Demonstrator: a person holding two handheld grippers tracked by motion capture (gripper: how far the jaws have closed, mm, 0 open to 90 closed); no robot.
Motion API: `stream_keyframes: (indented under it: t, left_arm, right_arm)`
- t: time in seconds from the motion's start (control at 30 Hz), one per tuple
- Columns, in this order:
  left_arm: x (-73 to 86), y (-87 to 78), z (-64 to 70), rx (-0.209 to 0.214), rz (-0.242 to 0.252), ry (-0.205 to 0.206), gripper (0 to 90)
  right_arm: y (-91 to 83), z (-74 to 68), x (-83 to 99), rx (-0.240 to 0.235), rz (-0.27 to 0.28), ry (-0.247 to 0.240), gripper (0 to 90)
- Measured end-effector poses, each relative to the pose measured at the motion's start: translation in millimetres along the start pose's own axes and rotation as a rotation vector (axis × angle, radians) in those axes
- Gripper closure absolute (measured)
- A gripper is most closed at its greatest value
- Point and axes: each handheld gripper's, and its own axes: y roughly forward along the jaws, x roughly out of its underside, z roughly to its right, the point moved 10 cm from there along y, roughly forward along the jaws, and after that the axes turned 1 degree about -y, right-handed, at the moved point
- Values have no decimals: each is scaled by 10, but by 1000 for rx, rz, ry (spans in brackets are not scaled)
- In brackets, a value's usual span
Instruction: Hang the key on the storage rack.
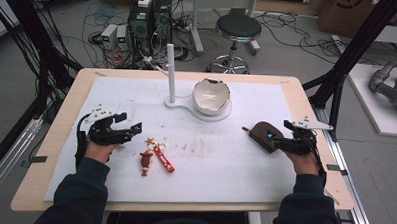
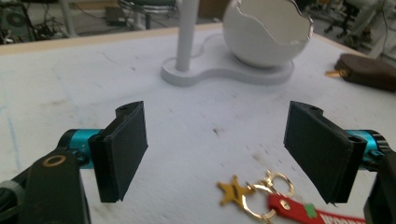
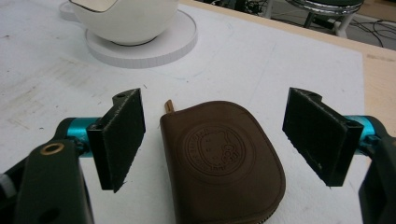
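Brown leather, that is the key pouch [image 3: 223, 161] lying flat on the white mat [image 1: 224, 163] at the right side of the table, with a round stamp on its top and a small brass piece at its far end. My right gripper [image 3: 215, 140] stands over it with jaws wide apart, one on each side of the pouch, and I see no contact. On the left side, my left gripper [image 2: 217, 149] is also wide and holds nothing. Just near it lies a keychain [image 1: 155, 158] with a gold star, a red tag and a small brown figure. Farther, in the middle, a white eggshell-shaped bowl [image 1: 211, 96] sits on a white stand [image 1: 179, 105] beside an upright post [image 1: 170, 71].
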Motion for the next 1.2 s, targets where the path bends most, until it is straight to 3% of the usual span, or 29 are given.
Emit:
stream_keyframes:
  t: [0.2,0.47,0.53,0.63,0.73,0.8,0.9,1.0,1.03,1.1,1.2]
  left_arm:
    - [199,-78,224,11,-101,30,235]
    - [508,-129,444,46,-248,3,289]
    - [637,-104,549,44,-315,11,291]
    - [712,-87,597,36,-354,38,291]
    - [807,-71,604,8,-411,71,290]
    - [888,-64,587,-8,-459,70,284]
    - [897,-61,597,-21,-468,94,285]
    - [905,-58,600,-52,-495,155,307]
    - [898,-60,609,-44,-500,165,334]
    - [877,-59,592,-27,-499,164,456]
    - [836,-49,509,-38,-492,141,461]
  right_arm:
    - [-7,-31,-38,-3,10,0,213]
    - [48,-69,-38,-11,-2,-6,214]
    - [49,-73,-39,-14,-3,-8,214]
    - [48,-71,-38,-14,-3,-7,214]
    - [48,-70,-34,-13,-5,-6,214]
    - [50,-76,-31,-17,-5,-7,214]
    - [49,-71,-27,-15,-8,-7,214]
    - [48,-70,-23,-17,-9,-6,214]
    - [49,-70,-23,-15,-9,-7,214]
    - [53,-70,-24,-16,-8,-9,214]
    - [57,-82,-25,-18,-10,-9,214]
